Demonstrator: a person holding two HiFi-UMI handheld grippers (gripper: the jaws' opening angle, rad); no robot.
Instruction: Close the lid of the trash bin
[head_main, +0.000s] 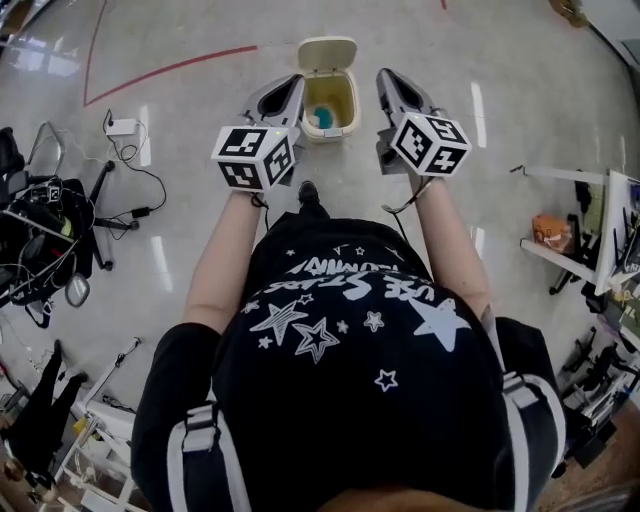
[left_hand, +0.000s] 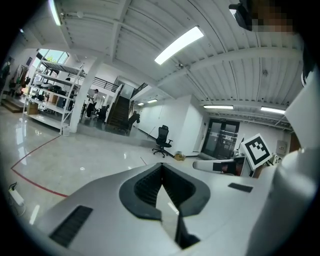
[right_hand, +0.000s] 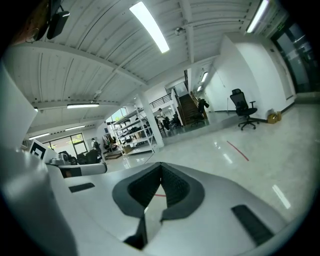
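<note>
In the head view a small cream trash bin (head_main: 336, 110) stands on the floor ahead of the person, its lid (head_main: 327, 52) swung up and back. Something teal (head_main: 322, 118) lies inside. My left gripper (head_main: 296, 82) hovers at the bin's left side and my right gripper (head_main: 384, 76) at its right side, both held above the floor, their marker cubes toward the person. Both are shut with nothing between the jaws. In both gripper views the jaws point out level across the hall and the bin is out of sight; the left gripper (left_hand: 161, 166) and the right gripper (right_hand: 161, 165) show closed tips.
Cables and a white adapter (head_main: 120, 127) lie on the floor at the left, beside black stands and gear (head_main: 45, 240). A red floor line (head_main: 170, 68) runs behind the bin. White racks (head_main: 585, 235) stand at the right. An office chair (left_hand: 162, 141) stands far off.
</note>
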